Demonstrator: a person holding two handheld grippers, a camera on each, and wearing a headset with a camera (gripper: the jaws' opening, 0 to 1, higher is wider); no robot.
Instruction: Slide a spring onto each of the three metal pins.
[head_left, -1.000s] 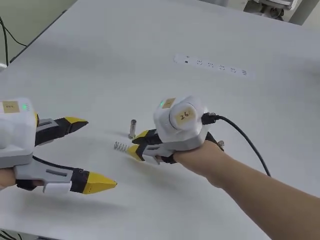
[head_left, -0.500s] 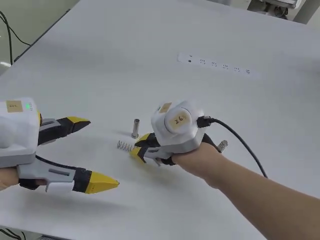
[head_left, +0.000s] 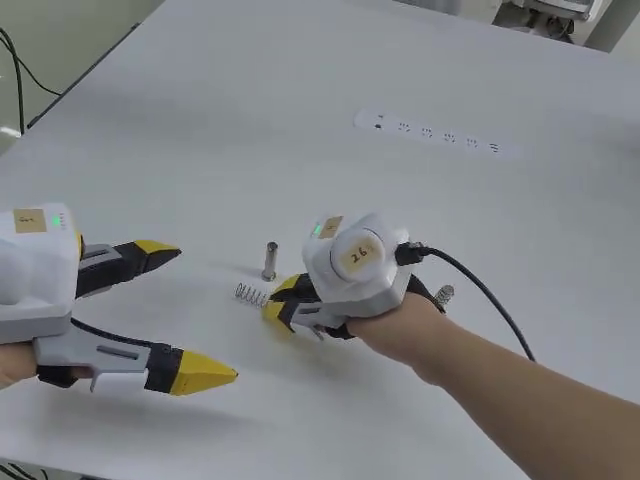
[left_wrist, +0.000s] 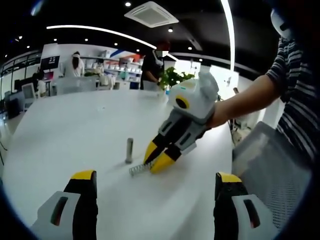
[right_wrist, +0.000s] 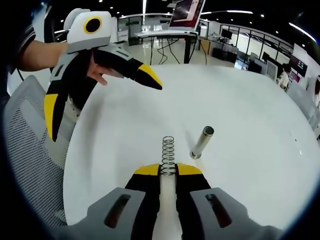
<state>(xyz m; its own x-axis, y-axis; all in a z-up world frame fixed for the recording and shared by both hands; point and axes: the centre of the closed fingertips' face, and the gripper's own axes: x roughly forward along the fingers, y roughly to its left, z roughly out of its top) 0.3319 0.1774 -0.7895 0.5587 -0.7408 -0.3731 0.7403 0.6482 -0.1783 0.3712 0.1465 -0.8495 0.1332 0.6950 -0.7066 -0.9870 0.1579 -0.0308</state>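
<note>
Pinching one end of the spring (right_wrist: 168, 146) is our right gripper (right_wrist: 168, 170), its jaws drawn narrow with the coil caught between the yellow tips. The spring is a thin, silvery coil that lies flat on the white table (head_left: 300, 90), pointing away from those tips. Just beside it stands a metal pin (head_left: 269, 260), a short grey cylinder. It is upright and bare, and does not touch the spring. In the head view we see another small metal piece (head_left: 444, 294) close by the right wrist, too small for us to make out.

Our left gripper (head_left: 195, 312) hangs to the left with jaws spread wide and nothing between them, well apart from the spring. Around the pin we have plenty of open tabletop. A power strip (head_left: 435, 134) lies far off toward the back. The table's left edge runs well away from the work, and its near edge passes under the left gripper. A black cable (head_left: 480, 290) trails from the right gripper along the forearm.
</note>
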